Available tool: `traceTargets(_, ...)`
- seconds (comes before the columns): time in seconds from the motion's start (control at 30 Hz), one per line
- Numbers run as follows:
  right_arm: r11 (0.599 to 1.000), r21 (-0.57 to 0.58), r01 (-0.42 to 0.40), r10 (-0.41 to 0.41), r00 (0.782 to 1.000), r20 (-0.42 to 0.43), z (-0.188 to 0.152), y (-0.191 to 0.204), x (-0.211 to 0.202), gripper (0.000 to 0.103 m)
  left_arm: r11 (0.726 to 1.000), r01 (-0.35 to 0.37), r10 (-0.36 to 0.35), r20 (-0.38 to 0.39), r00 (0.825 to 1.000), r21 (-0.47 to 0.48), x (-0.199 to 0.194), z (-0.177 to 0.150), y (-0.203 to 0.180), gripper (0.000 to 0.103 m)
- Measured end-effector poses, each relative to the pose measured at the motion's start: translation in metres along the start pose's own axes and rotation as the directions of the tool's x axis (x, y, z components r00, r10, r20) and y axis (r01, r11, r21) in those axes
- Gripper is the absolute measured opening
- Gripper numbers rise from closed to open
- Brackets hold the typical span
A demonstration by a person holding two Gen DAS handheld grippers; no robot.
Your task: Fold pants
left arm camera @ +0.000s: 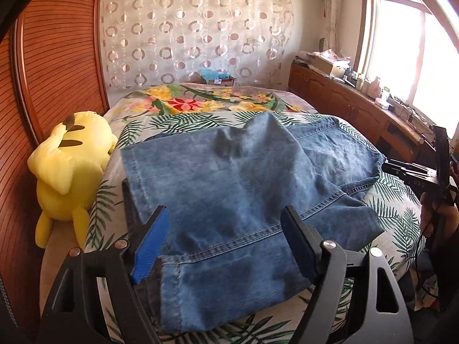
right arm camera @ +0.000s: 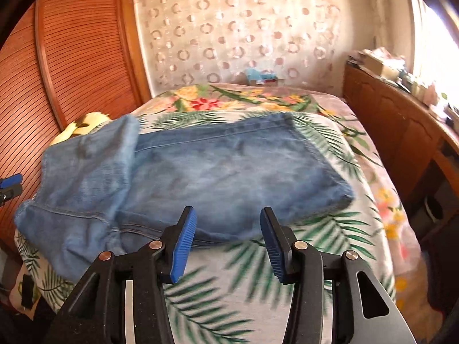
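Blue denim pants [left arm camera: 229, 189] lie partly folded on the leaf-print bed cover, with a leg laid over the rest. My left gripper [left arm camera: 226, 223] is open, its fingers spread above the near hem of the pants, holding nothing. In the right wrist view the pants [right arm camera: 200, 172] lie across the bed, bunched at the left. My right gripper [right arm camera: 228, 223] is open just in front of the pants' near edge, empty. The right gripper also shows in the left wrist view [left arm camera: 401, 172] at the right edge of the pants.
A yellow plush toy [left arm camera: 68, 166] lies at the left of the bed [left arm camera: 396, 215] against the wooden headboard [left arm camera: 57, 57]. A floral blanket [left arm camera: 200, 100] covers the far end. A wooden cabinet [left arm camera: 344, 97] with clutter runs along the right under the window.
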State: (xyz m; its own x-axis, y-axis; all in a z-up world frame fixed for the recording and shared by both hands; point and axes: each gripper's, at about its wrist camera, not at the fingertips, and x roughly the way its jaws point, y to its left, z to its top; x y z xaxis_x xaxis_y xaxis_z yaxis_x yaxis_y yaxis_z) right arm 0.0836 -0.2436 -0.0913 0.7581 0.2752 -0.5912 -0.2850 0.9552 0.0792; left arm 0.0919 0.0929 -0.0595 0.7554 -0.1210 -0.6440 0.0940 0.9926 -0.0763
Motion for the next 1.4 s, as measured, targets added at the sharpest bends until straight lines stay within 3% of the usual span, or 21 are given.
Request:
traceTargets(0.3, 0.997, 0.051, 0.062, -0.06, 0.997, -0.041, -0.003, -0.036, -0.003, 0.049, 0.998, 0.031, -0.03, -0.024, 0.999, 0.048, 0.022, 0.005, -0.032, 0.08)
traceTargets(0.83, 0.984, 0.155, 0.09, -0.076, 0.992, -0.097, 0.017, -0.064, 0.016, 0.053, 0.991, 0.082, -0.079, -0.036, 0.996, 0.109, 0.038, 0.016, -0.07, 0.08)
traceTargets(1.4, 0.967, 0.251, 0.05, -0.013, 0.989, -0.149, 0.03, -0.078, 0.045, 0.053, 0.987, 0.093, -0.087, -0.047, 0.995, 0.13, 0.041, 0.01, -0.083, 0.08)
